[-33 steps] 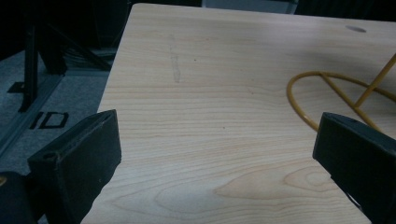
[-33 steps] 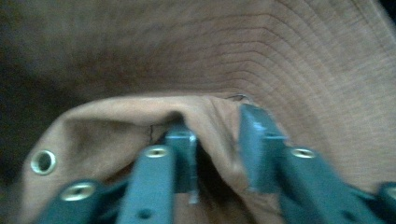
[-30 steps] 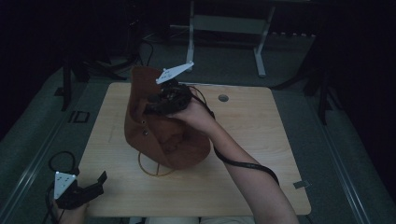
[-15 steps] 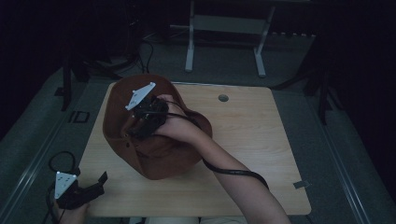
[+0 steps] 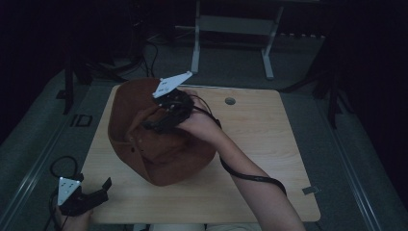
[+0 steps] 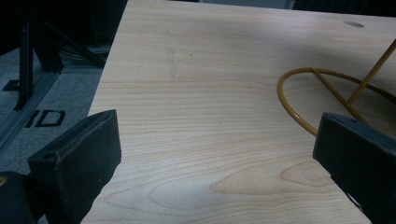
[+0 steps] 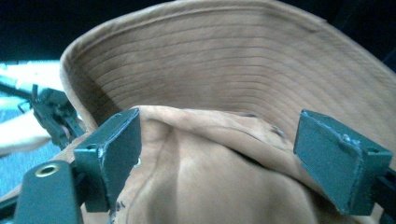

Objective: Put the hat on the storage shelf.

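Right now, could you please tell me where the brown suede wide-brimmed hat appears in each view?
High view: the brown suede wide-brimmed hat lies left of centre on the wooden table.
Left gripper view: not in it.
Right gripper view: hat between the open jaws.
Shared landmark: the table.

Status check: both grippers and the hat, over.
Right gripper open over brown hat, jaws just opened, gripping nothing. Left gripper open at table corner. Yellow wire stand beneath.
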`<state>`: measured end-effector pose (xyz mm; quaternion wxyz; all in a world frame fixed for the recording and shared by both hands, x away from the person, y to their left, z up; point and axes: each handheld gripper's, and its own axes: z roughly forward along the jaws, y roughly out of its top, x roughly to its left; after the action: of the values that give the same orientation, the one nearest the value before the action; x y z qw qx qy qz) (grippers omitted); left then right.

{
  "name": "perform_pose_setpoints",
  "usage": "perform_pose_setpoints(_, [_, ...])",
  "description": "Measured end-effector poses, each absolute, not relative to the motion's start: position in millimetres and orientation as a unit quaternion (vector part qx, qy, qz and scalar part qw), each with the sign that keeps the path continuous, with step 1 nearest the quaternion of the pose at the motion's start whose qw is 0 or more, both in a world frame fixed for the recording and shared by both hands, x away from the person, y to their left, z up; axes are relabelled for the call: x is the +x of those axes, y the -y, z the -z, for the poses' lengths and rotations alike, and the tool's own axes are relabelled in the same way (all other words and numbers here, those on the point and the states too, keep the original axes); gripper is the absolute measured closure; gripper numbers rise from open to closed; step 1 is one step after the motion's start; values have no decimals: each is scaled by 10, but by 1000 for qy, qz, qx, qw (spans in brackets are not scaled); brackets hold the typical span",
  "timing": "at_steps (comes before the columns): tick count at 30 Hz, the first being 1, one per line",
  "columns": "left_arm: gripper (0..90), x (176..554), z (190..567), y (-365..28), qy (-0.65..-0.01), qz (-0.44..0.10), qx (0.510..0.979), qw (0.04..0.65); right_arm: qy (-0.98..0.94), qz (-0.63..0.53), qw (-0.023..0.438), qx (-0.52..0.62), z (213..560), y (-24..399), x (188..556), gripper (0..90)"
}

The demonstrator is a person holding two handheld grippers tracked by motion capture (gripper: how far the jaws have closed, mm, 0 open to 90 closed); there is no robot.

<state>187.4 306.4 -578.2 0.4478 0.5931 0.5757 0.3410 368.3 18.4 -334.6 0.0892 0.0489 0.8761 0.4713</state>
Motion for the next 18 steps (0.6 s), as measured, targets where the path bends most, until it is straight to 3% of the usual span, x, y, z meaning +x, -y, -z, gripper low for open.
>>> perform_pose_setpoints(18, [17,1892,5793,-2964,-560,-340,613,442,-849,-504,100,121,3542,879,3730,152])
